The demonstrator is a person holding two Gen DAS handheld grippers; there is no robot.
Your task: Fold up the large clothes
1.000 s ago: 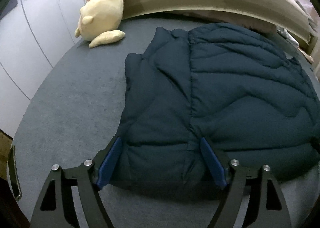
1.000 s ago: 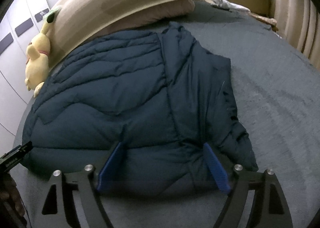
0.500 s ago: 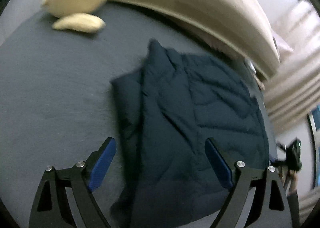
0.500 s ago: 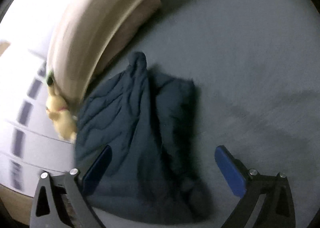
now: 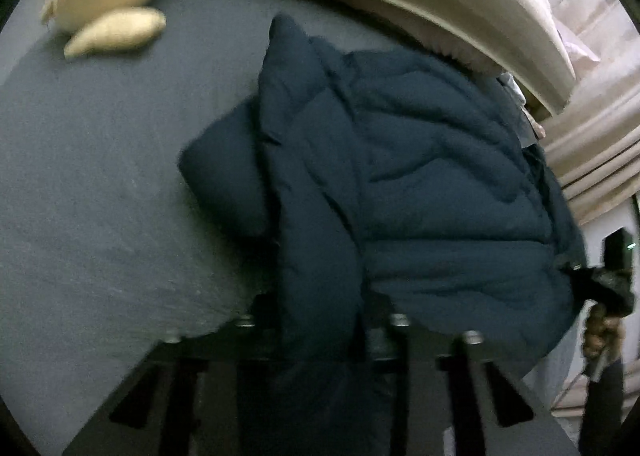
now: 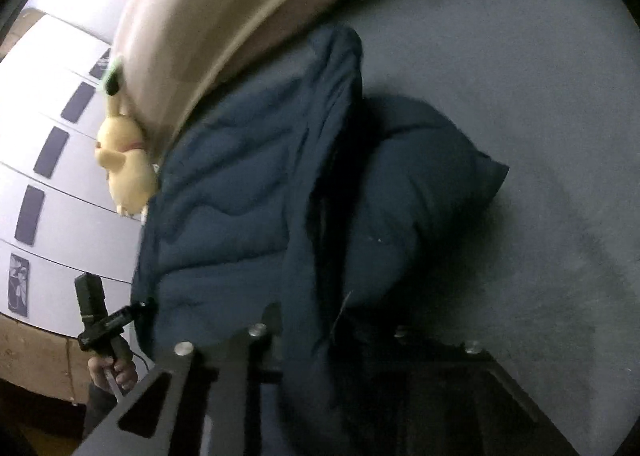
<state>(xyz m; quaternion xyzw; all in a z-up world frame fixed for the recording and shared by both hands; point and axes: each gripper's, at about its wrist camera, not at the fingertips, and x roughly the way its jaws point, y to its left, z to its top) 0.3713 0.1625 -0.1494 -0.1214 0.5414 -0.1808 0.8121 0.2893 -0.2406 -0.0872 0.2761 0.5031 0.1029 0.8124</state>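
Jacket [image 5: 420, 192] hem between left claw [image 5: 320, 320] jaws

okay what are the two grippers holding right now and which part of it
Both have just closed on the dark blue puffer jacket: the left gripper pinches its near left edge fold, the right gripper its near right edge fold.

- Left gripper [image 5: 320, 320]: matte black frame w/ triangular cut-outs in both finger arms; four round silver screw heads in a row across the linkage, approx 4 to 8 o'clock of left wrist view.
- Right gripper [image 6: 328, 328]: same black frame, triangular cut-outs, silver screws on top; blurred, dark.
- Left hand [image 6: 114, 370]: seen at 8 o'clock of right wrist view, dark sleeve below it; thin black cable by the black handle.
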